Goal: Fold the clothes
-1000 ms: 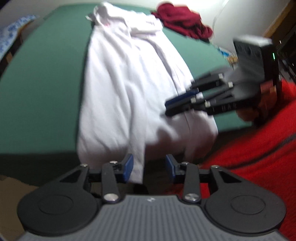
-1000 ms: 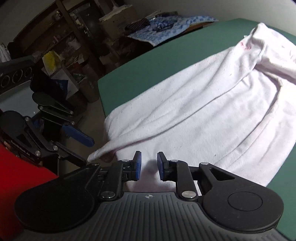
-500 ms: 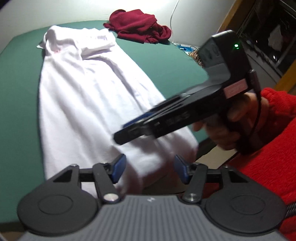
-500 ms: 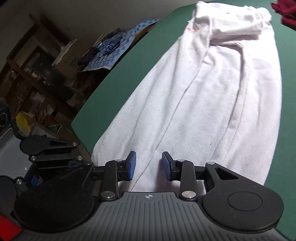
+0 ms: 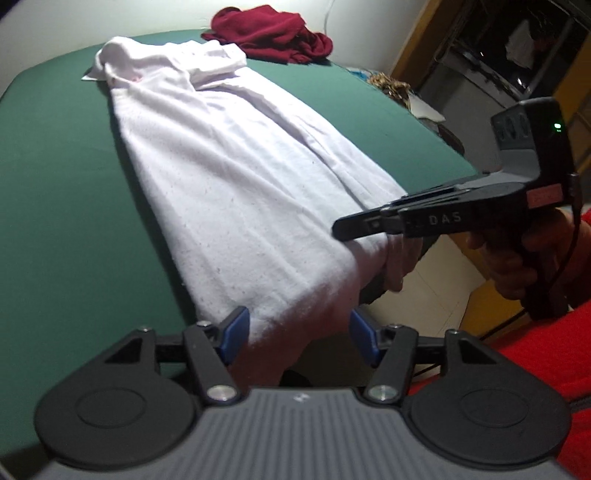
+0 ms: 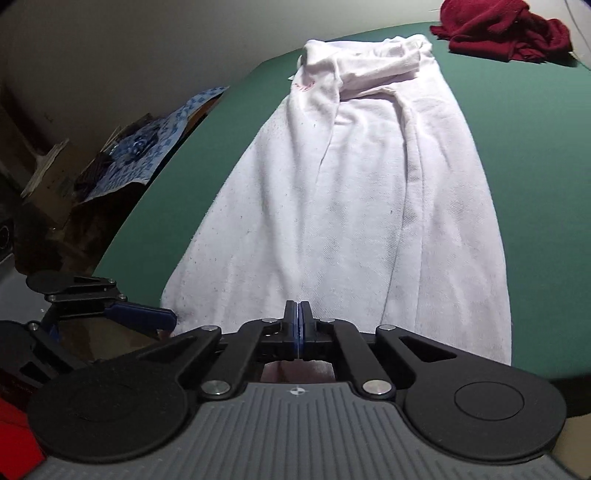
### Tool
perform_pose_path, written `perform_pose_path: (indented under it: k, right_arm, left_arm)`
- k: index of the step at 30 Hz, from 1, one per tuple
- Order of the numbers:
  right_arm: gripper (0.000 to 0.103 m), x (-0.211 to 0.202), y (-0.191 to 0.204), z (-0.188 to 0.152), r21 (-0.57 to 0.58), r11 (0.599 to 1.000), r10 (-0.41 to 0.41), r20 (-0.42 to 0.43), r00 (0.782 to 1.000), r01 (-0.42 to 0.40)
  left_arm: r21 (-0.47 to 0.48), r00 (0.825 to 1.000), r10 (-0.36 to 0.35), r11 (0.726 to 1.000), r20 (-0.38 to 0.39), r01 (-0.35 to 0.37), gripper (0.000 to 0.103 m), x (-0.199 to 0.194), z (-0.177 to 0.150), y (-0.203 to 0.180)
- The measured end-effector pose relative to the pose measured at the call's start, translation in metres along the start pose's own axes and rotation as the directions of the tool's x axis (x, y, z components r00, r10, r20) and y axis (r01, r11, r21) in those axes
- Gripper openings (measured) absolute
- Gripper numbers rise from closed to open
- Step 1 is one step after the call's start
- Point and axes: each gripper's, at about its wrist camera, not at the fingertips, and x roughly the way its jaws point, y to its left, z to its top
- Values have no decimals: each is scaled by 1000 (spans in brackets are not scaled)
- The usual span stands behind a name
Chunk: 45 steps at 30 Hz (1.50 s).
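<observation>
Your right hand-held gripper (image 6: 297, 325) is pinched on the near hem of the white shirt (image 6: 354, 192), which lies lengthwise along the green counter (image 6: 535, 155). Your left hand-held gripper (image 5: 297, 332) gapes wide around that hem (red cloth (image 5: 269, 31) at the far end).

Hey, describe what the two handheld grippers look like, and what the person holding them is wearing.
Both grippers are black linkage frames with silver pivot screws, blue finger pads and a ribbed grey housing. Seen from the left gripper, the right gripper has a pistol-style handle, white "DAS" lettering, a red label, a green indicator light and a thin black cable. The person wears a red sleeve.
</observation>
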Motion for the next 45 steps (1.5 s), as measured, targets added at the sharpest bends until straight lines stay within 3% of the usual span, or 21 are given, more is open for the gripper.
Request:
perform_pose_path:
  k: [3,6,11,15,20,26,32,35,37,41,45]
  right_arm:
    - [13,-3,11,-10,3,999,-49,54,997,49]
    - [15,-6,21,-20,8,995,-98,108,989,98]
    - [10,-1,21,-26,66,987,-155,121,980,148]
    - [21,-12,10,-19,136,969,-225,155,962,205]
    - [23,11,-3,15,186,981,-88,187,978,53]
    - [18,30,-15,26,148,989,-36,137,990,15]
    - [18,24,-3,0,-79,996,-13,205,979,30]
    - [19,20,-3,-1,-139,990,5,189,982,22]
    - [19,14,-14,-1,-113,993,36,176,984,-16]
    - [20,-9,-39,-8,-47,999,8,165,986,0]
    - [23,-41,-63,-22,10,1000,4,167,986,-6]
  left_arm:
    - [56,999,-26,998,-21,27,67,-3,-2,-1]
    - [82,998,-56,995,-16,57,67,-3,4,-4]
    - [130,1000,4,991,-17,-2,67,5,3,0]
    - [109,1000,12,994,-7,-11,66,-2,0,4]
    - [85,996,85,992,40,-88,68,8,19,-1]
    - [32,984,175,984,37,-177,72,21,19,0]
    - [-2,965,257,966,44,-257,85,23,12,-8]
    - [-19,954,297,955,47,-296,85,25,9,-12]
    - [-27,945,322,947,46,-322,83,24,5,-15]
    - [-31,928,370,929,41,-369,75,18,-6,-24]
    - [-41,926,377,926,18,-376,74,10,-23,-41]
